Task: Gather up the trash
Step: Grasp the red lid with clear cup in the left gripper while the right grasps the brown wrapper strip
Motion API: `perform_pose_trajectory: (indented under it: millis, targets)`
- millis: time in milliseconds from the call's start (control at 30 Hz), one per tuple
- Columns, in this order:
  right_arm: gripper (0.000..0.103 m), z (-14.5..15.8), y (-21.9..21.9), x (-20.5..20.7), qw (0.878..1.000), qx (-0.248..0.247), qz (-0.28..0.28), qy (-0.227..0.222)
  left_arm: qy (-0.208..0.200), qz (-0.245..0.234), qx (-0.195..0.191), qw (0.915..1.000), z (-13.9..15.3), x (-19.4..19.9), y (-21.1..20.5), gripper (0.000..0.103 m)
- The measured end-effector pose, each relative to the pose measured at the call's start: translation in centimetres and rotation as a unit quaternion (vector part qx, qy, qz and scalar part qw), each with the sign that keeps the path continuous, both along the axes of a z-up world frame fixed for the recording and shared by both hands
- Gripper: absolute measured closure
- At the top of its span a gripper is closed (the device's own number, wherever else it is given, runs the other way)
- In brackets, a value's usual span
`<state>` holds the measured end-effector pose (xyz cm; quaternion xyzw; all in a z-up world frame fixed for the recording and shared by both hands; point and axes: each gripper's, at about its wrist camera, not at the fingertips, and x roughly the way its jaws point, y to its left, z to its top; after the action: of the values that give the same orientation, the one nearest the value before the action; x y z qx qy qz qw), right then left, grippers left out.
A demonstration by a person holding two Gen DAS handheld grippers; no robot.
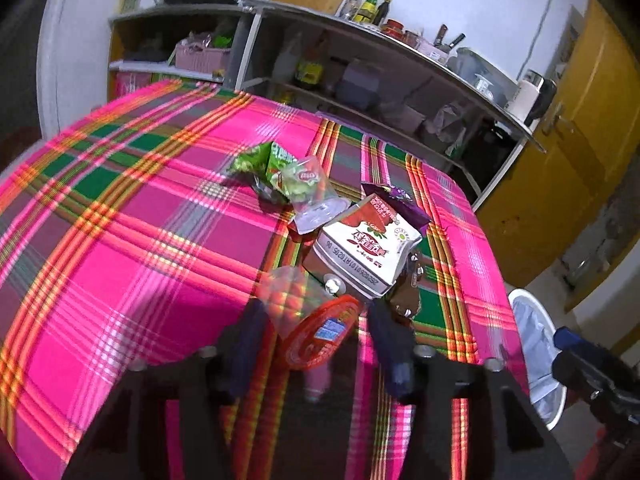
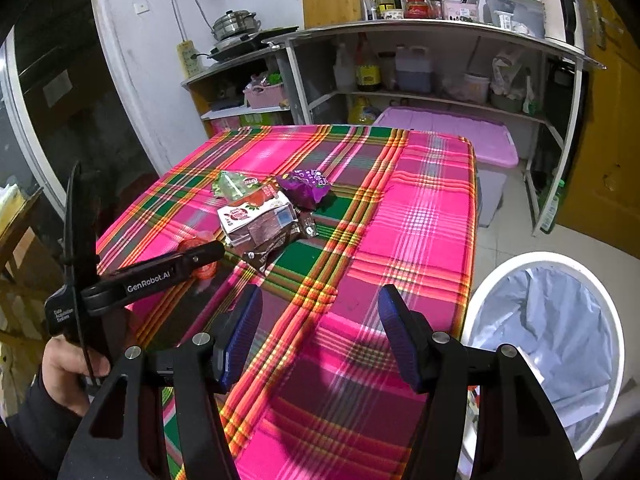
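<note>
A trash pile lies on the pink plaid tablecloth (image 1: pixel 120 240): a crushed white-and-red carton (image 1: pixel 362 250), a green wrapper (image 1: pixel 272 166), a clear plastic wrapper (image 1: pixel 312 200), a purple wrapper (image 1: pixel 394 200) and a brown wrapper (image 1: pixel 408 292). My left gripper (image 1: pixel 316 328) is open with a clear cup with a red lid (image 1: pixel 316 332) between its fingers; contact is unclear. In the right wrist view my right gripper (image 2: pixel 320 336) is open and empty above the tablecloth (image 2: pixel 420 220), with the carton (image 2: pixel 256 220), the purple wrapper (image 2: pixel 306 186) and the left gripper (image 2: pixel 200 258) ahead-left.
A white bin with a plastic liner (image 2: pixel 548 332) stands on the floor right of the table; it also shows in the left wrist view (image 1: pixel 532 344). Metal shelves (image 2: pixel 420 60) with bottles and containers line the back wall. A purple storage box (image 2: pixel 452 136) sits behind the table.
</note>
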<state>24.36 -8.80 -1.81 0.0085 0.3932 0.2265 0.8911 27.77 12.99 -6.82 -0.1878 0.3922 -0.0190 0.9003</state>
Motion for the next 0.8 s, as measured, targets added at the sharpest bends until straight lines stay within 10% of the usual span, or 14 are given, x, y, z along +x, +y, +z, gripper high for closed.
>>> perform_pose_trajectory:
  millis: [800]
  targets:
    - [0.052,-3.2,6.6,6.1,0.998,0.012,0.006,0.066,-0.073,0.000,-0.042,0.9964,2.1,-5.0,2.7,0.059]
